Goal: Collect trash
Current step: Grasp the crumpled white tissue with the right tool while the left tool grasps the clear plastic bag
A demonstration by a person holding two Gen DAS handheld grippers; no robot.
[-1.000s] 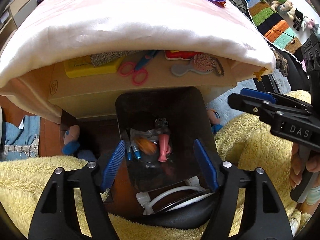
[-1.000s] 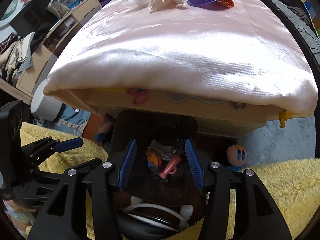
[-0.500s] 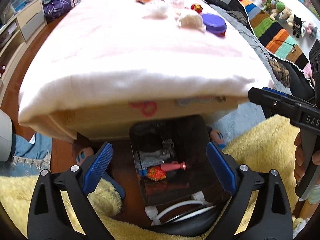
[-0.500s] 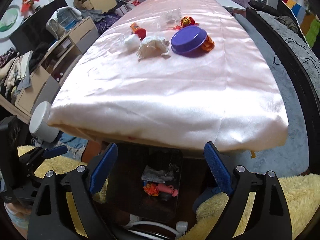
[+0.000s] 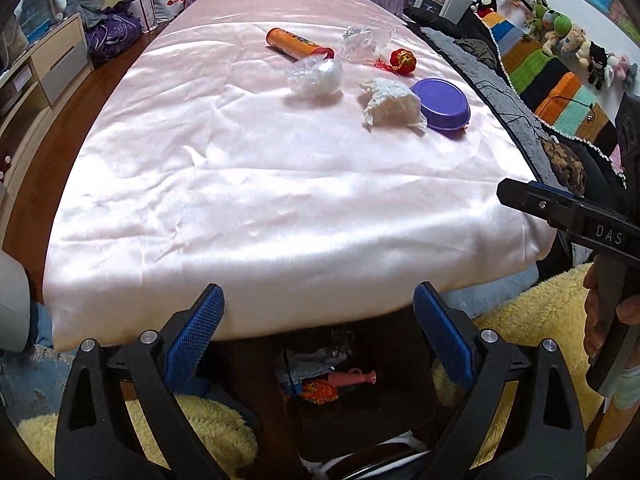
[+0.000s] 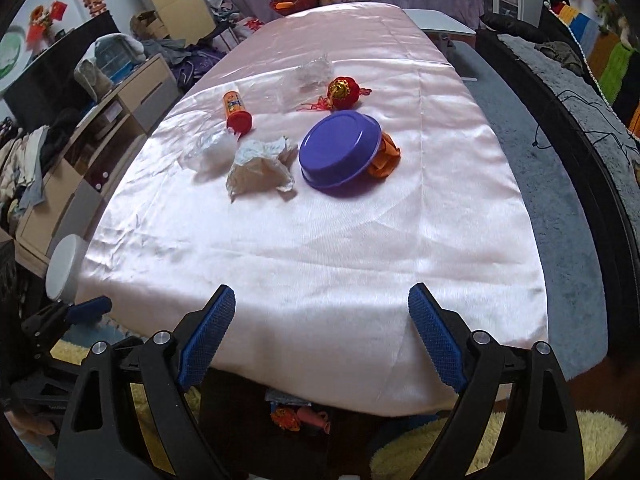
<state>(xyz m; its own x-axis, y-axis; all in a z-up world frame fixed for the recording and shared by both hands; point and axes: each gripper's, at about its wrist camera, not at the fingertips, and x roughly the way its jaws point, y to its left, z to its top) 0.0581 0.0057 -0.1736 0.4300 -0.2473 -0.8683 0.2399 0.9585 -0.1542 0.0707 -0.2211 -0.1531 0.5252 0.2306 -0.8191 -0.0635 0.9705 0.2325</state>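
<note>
Both our grippers are released and carry nothing: left gripper (image 5: 316, 340) and right gripper (image 6: 320, 336) have their blue ribbed pads spread wide, with only pink cloth between them.

What changed: a second ago both sat low over the dark rectangular trash bin (image 5: 400, 364), pads narrower, framing the pink plastic piece (image 5: 352, 378) and orange-red wrapper (image 5: 318, 392) inside it. Now both have risen and opened, and the bin sits below the pads, half hidden under the near edge of the pink satin-covered table (image 5: 240, 200). We read that as one drop finished and the next pick starting.

Remaining trash, all placed relative to the purple round plastic lid (image 6: 338, 152):
- crumpled white tissue (image 6: 260, 172), touching its left side
- orange scrap (image 6: 386, 158), tucked under its right edge
- clear plastic wad (image 6: 208, 152), further left
- orange tube with red cap (image 6: 236, 112), beyond, left
- red-gold ornament (image 6: 342, 90), beyond it
- clear film (image 6: 308, 72), further back still

The tissue looks the nearest candidate; it should crush easily.
</note>
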